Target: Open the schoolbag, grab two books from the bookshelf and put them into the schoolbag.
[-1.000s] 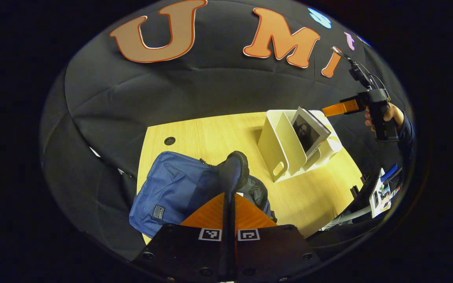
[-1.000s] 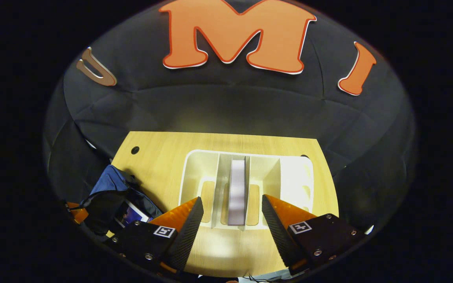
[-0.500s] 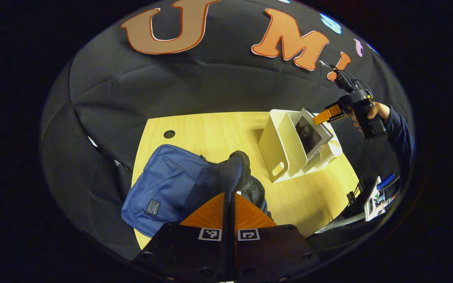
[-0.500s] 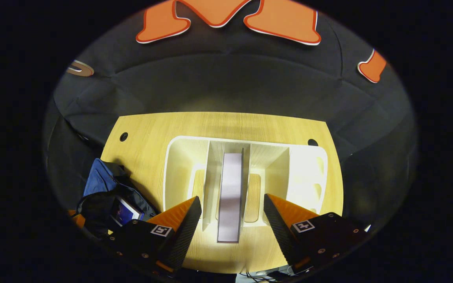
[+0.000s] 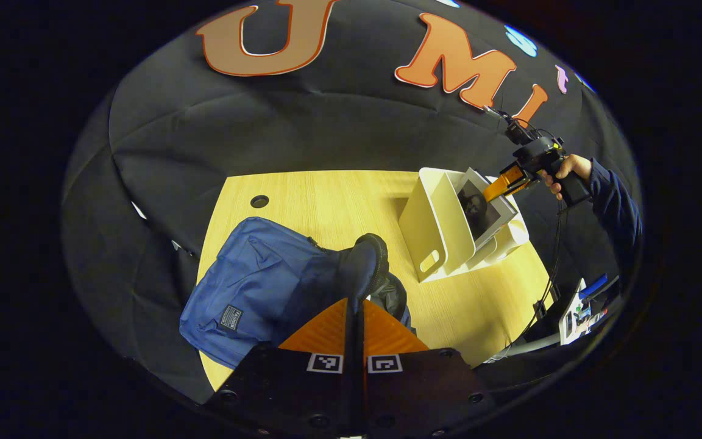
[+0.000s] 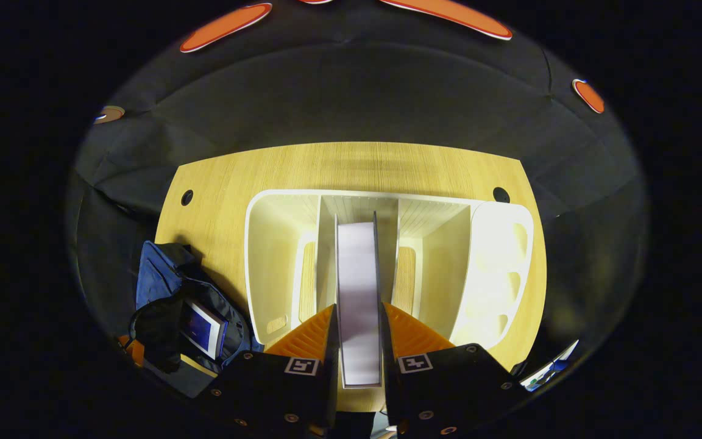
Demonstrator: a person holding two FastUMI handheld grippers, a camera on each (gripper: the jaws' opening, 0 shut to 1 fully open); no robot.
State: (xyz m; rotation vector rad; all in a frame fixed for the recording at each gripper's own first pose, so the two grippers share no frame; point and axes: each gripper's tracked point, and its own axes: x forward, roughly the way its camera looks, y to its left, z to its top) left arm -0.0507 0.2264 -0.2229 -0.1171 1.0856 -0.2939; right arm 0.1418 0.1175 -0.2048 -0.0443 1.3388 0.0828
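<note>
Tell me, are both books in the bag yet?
Not yet. The blue schoolbag is open and one book already sits inside. The left gripper holds the bag's black flap. The right gripper has closed on the second book, which stands in the white bookshelf. Lifting it out and bagging it remains.

The book (image 6: 358, 305) between the right claw (image 6: 358, 341) fingers has its near end cut off behind the claw body. In the schoolbag (image 6: 171, 317) left of that claw, a second book (image 6: 202, 326) is mostly hidden, its cover too blurred to tell.
</note>
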